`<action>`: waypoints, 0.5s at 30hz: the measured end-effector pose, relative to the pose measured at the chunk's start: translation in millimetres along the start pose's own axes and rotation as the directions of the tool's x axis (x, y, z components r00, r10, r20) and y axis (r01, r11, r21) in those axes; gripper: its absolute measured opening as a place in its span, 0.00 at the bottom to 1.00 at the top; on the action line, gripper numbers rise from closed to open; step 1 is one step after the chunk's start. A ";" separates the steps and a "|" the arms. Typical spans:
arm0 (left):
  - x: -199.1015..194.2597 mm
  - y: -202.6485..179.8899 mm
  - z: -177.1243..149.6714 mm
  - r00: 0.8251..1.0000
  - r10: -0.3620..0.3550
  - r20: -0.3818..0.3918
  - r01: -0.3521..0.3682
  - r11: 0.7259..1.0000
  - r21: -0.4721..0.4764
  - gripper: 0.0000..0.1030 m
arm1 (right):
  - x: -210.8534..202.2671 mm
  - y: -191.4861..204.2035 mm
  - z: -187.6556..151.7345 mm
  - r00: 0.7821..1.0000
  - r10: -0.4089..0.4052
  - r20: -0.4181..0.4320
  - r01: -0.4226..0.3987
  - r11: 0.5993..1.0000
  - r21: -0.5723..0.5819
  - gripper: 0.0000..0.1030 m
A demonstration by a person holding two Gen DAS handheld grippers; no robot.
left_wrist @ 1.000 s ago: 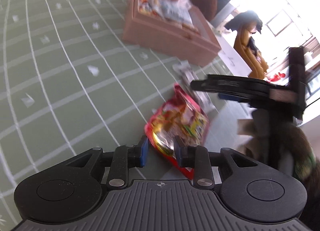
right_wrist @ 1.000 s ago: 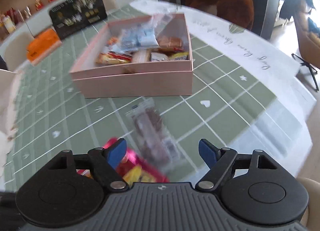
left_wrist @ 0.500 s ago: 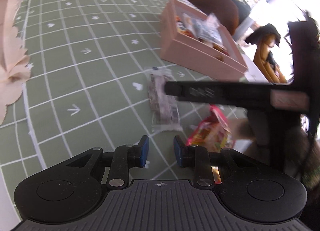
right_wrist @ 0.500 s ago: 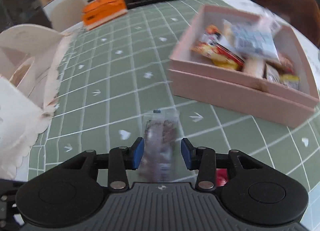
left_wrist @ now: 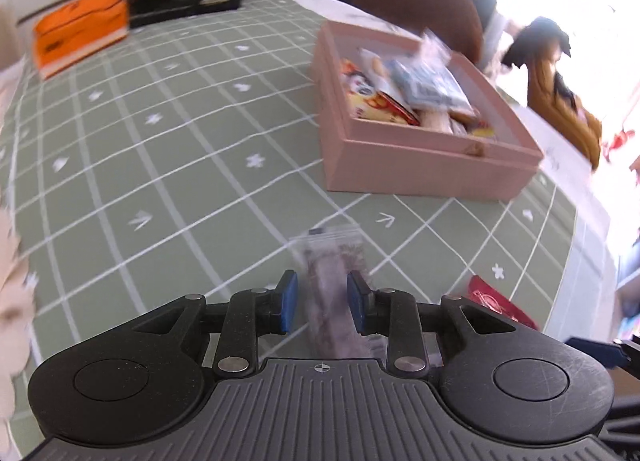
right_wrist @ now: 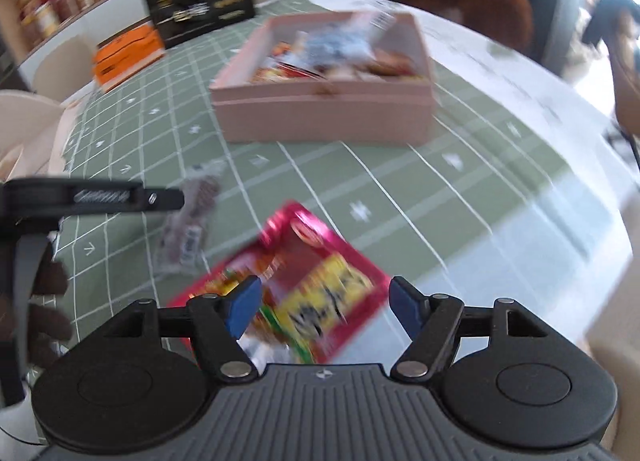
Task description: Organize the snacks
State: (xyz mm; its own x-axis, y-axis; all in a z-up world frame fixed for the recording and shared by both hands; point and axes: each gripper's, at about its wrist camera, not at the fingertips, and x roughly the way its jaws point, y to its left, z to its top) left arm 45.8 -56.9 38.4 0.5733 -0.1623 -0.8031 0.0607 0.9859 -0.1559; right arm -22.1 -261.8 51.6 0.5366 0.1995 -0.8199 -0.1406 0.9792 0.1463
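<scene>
One pink box (left_wrist: 424, 169), perhaps six blurred snack packets (left_wrist: 404, 91) inside.

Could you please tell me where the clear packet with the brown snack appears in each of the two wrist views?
Left wrist: the clear snack packet lies low at centre on the green tablecloth, between the jaws of the left gripper.
Right wrist: the same packet lies left of centre, beside the red snack bag.
Shared landmark: the pink box, beyond the packet in both views.
</scene>
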 end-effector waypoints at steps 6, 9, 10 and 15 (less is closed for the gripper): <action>0.7 -22.7 -9.2 0.999 0.011 0.035 -0.017 0.987 0.161 0.33 | 3.2 -14.7 -19.3 0.999 0.021 -0.034 -0.016 0.992 0.129 0.72; -1.7 -21.9 -18.5 0.999 -0.006 0.038 -0.002 0.978 0.210 0.43 | 7.8 -14.1 -19.7 0.998 0.052 -0.041 -0.044 0.984 0.175 0.82; -2.0 -20.8 -21.7 0.999 -0.022 0.038 0.013 0.975 0.220 0.45 | 9.7 -12.4 -17.5 0.998 0.051 -0.044 -0.043 0.983 0.177 0.82; -6.8 -15.0 -31.6 0.997 0.040 0.065 -0.056 0.962 0.269 0.48 | 20.4 -1.4 -3.4 0.997 0.052 -0.060 -0.040 0.981 0.189 0.86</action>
State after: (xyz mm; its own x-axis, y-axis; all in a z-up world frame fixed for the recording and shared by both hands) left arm 15.2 -71.9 28.0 0.6275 -0.1201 -0.7693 0.2462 0.9679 0.0497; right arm -13.8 -259.2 32.9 0.4774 0.2477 -0.8430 -0.0022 0.9598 0.2808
